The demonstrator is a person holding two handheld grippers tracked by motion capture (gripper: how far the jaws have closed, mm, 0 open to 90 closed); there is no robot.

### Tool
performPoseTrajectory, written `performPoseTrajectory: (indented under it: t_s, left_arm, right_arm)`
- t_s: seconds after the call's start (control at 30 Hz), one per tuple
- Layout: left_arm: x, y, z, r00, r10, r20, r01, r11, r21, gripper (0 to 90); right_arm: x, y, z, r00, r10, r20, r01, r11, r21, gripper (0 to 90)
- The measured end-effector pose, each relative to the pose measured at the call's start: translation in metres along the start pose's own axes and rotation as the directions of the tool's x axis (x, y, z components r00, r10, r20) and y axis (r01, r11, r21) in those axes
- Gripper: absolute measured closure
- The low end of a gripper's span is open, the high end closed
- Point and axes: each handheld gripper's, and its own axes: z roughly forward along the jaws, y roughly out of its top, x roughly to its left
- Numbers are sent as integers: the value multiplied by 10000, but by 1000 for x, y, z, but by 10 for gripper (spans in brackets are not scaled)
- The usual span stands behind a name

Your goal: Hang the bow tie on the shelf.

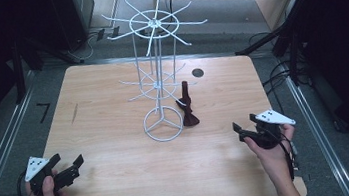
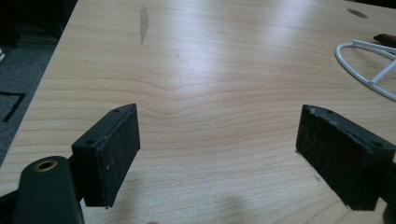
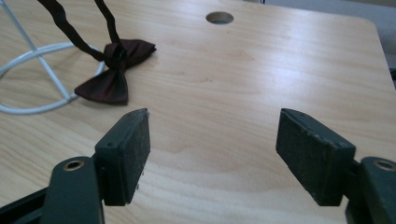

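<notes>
Both grippers (image 1: 70,167) (image 1: 245,128) gape wide, bow tie (image 1: 188,111) hanging on rack (image 1: 159,79).

Your left gripper (image 1: 68,170) is sitting over the near left part of the table (image 1: 122,185), and your right gripper (image 1: 245,130) is sitting over the near right part, the two well apart. The wire rack (image 1: 158,80) is standing ahead of both, to the right of your left gripper and to the left of your right one. Its base ring (image 2: 369,65) is lying ahead and to the right of your left gripper (image 2: 217,154). The bow tie (image 3: 114,70) is resting on the table ahead and to the left of your right gripper (image 3: 212,154), just beside that ring, its strap running up to the rack. The table's hole (image 3: 219,17) is lying farther ahead.
</notes>
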Motion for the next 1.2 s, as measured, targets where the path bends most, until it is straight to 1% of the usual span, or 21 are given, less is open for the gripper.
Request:
performPoseTrajectory:
  t_s: [0.1,0.27,0.5,0.6,0.63,0.67,0.87,0.9,1.03,1.17,1.2]
  left_arm:
    - [0,0,0,10000,33,-13,-33,10000,1,145]
    - [0,0,0,10000,65,-19,-64,10000,3,145]
    - [-1,0,0,9999,118,-60,-117,9999,15,145]
    - [0,0,0,10000,29,-11,-29,10000,34,146]
    - [0,0,0,9999,-95,34,95,10000,-2,145]
    - [1,0,0,9999,-130,17,130,9999,-32,145]
    - [0,0,0,10000,-56,3,56,10000,13,145]
    - [0,0,0,10000,-49,-4,49,10000,12,145]
    - [-1,0,1,10000,39,-33,-39,10000,43,145]
    - [-1,1,1,9999,60,-84,-59,9999,114,146]
    - [-1,1,1,9999,85,-101,-84,9999,129,146]
  right_arm:
    - [-5,-11,-2,9998,193,18,-193,9998,98,240]
    - [-9,-25,-7,9996,291,37,-291,9993,228,206]
    - [-17,-44,-18,9988,498,9,-498,9986,175,161]
    - [-23,-53,-23,9985,545,40,-546,9983,208,142]
    - [-25,-56,-25,9984,563,74,-564,9982,202,138]
    - [-28,-61,-28,9981,605,128,-607,9979,214,131]
    - [-44,-78,-44,9947,988,299,-994,9948,203,131]
    - [-49,-81,-47,9946,986,322,-991,9950,151,131]
    - [-60,-92,-60,9910,1273,423,-1271,9919,-68,132]
    - [-68,-99,-65,9851,1651,491,-1644,9862,-182,133]
    - [-69,-99,-65,9849,1647,528,-1637,9863,-218,134]
